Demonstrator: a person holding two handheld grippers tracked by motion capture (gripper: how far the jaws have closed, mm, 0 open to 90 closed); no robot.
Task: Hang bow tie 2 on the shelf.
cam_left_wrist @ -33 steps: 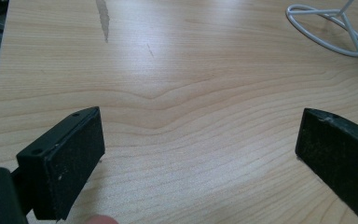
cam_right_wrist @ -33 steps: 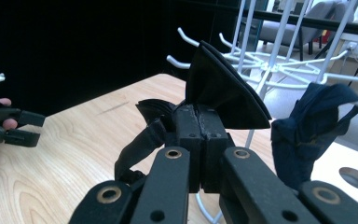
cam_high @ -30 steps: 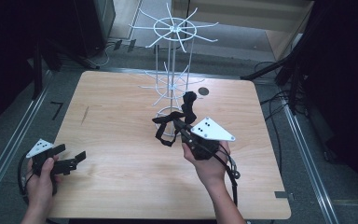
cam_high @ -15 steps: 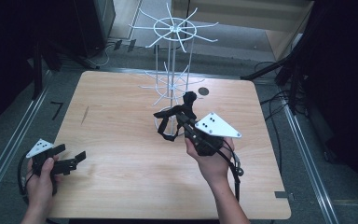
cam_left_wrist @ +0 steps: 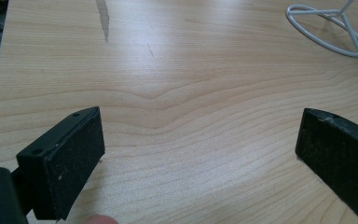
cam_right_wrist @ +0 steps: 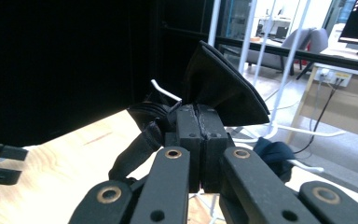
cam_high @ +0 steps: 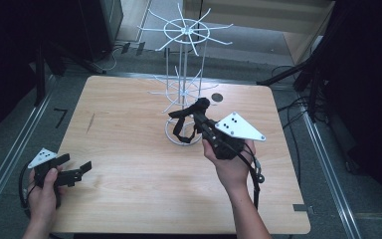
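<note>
My right gripper (cam_high: 198,117) is shut on a black fabric item with a strap (cam_high: 183,121), held above the table beside the base ring of a white wire rack (cam_high: 181,74). In the right gripper view the jaws (cam_right_wrist: 198,115) are pressed together on the black fabric (cam_right_wrist: 223,86), its strap (cam_right_wrist: 135,149) hanging down to the left. My left gripper (cam_high: 78,169) rests low at the table's front left corner, open. Between its pads (cam_left_wrist: 67,163) there is bare wood.
The wooden table (cam_high: 129,149) has dark floor and cables around it. A small black round object (cam_high: 217,98) lies behind the rack on the right. The rack's wire arms spread at two heights; its base ring (cam_left_wrist: 328,32) sits on the table's middle.
The right gripper has risen a little with the black item and drawn nearer the rack's post. The left gripper has stayed put.
</note>
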